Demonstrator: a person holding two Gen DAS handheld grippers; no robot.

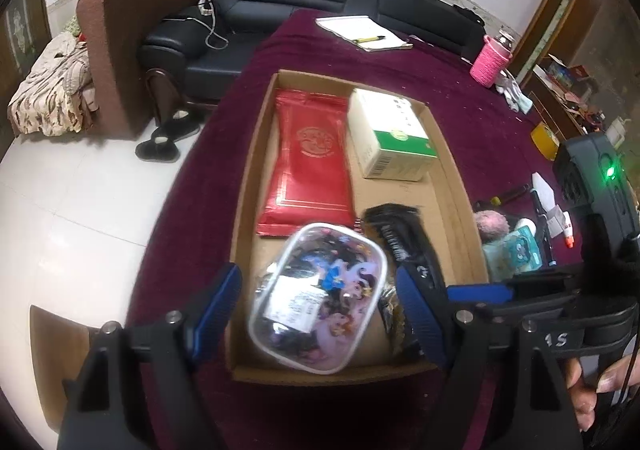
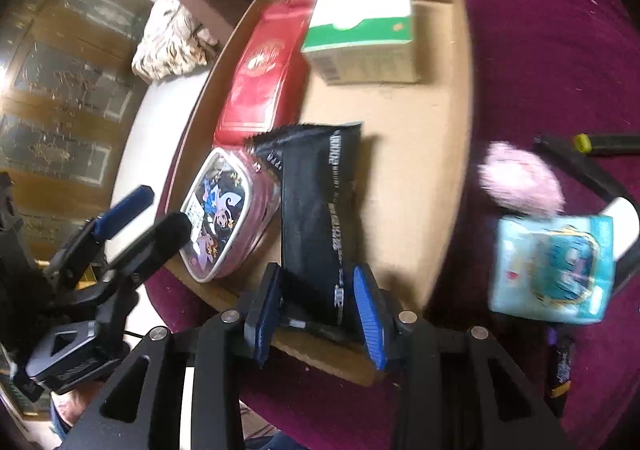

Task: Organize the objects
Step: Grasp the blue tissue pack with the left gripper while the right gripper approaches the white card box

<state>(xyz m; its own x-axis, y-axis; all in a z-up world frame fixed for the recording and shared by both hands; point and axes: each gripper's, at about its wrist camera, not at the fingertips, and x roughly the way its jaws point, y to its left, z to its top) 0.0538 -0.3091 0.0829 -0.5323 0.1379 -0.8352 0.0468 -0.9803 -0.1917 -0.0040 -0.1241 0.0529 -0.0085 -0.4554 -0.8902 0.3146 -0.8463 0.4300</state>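
We keep the cardboard box (image 1: 256, 154) as the collecting place, so the cartoon pouch (image 1: 320, 298) lies inside between the released left gripper (image 1: 320, 310), while our right gripper (image 2: 316, 302), not clenched, straddles the black packet (image 2: 316, 210).

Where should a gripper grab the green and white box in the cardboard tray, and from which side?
Grip the green and white box across its two long side walls, coming down from above. It lies flat in the cardboard tray's far corner; the red packet sits close beside it, so one finger probably needs to slip into that narrow gap.
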